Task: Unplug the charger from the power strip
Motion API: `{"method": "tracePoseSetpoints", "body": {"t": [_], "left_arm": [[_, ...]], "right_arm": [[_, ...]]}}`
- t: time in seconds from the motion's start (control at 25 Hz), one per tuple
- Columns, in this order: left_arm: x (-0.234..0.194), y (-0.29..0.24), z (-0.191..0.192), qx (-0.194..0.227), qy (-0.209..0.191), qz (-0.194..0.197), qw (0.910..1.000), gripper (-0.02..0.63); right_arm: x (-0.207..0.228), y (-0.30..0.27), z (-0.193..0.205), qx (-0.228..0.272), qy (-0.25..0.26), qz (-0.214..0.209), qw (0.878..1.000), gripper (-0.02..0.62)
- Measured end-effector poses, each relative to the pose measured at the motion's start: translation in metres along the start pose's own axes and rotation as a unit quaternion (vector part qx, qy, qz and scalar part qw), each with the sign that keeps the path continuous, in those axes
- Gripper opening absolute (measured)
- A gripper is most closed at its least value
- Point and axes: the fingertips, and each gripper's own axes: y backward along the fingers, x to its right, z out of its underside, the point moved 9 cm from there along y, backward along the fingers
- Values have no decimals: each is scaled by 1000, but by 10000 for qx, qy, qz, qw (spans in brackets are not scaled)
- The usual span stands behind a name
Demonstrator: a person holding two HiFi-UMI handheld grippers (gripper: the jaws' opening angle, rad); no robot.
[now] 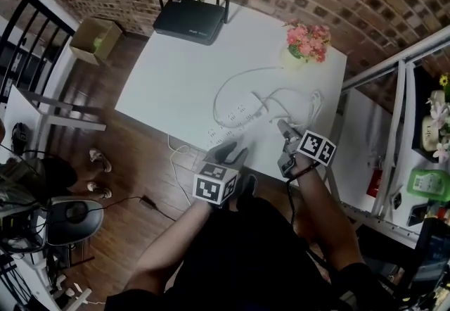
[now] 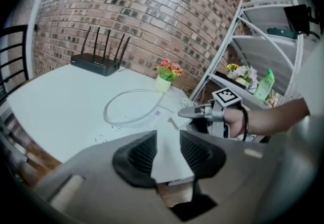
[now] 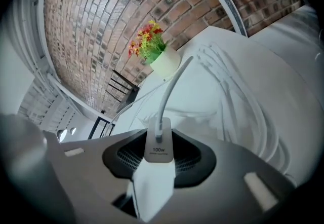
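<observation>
Now | left tool [image 2: 167, 156] grips one power strip [image 1: 238, 116] | right tool [image 3: 159, 167] grips one charger [image 3: 158, 143]

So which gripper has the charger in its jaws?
The right gripper: its jaws clamp the white charger with its cable; the left gripper holds the power strip.

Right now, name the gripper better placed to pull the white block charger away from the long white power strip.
Right: the right gripper is shut on the charger, while the left gripper clamps the power strip.

Router [image 1: 188, 21] and flowerpot [image 1: 299, 55] stand behind the power strip [image 1: 235, 116] on the table [image 1: 176, 77].
</observation>
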Motion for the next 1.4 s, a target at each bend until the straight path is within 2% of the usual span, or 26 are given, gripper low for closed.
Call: {"method": "tracePoseSetpoints", "body": {"t": [0.08,0.24,0.36,0.48,0.56,0.68,0.88,0.96,1.04,1.16,1.28,1.4], "left_arm": [[1,0,1,-14,-4,6,10000,141],[2,2,4,-23,9,-3,10000,143],[3,4,5,-15,12,-7,10000,141],[4,6,6,3,5,6,10000,141],[5,6,7,12,-5,22,10000,141],[6,9,7,33,-7,62,10000,141],[4,22,6,207,4,126,9997,141],[4,32,4,348,28,158,9993,133],[6,43,1,498,74,232,9985,124],[12,58,-2,735,137,412,9963,113],[25,70,-5,945,127,650,9933,104],[42,83,-11,1107,-59,797,9906,103]], "right_arm": [[2,1,1,-32,94,80,9999,155],[2,4,2,-230,539,614,9964,287],[1,9,6,-518,859,1136,9885,305],[0,16,8,-811,1222,1696,9745,311],[-2,21,8,-878,1405,1899,9677,311],[-6,31,7,-823,1470,1982,9656,310],[-34,55,13,-485,1609,1675,9715,283],[-55,69,17,-287,1805,1418,9729,228],[-80,83,22,-65,1988,1081,9740,142],[-112,104,33,241,2238,541,9728,60],[-137,123,42,456,2496,211,9671,30],[-158,139,47,548,2684,-38,9617,25]]}}
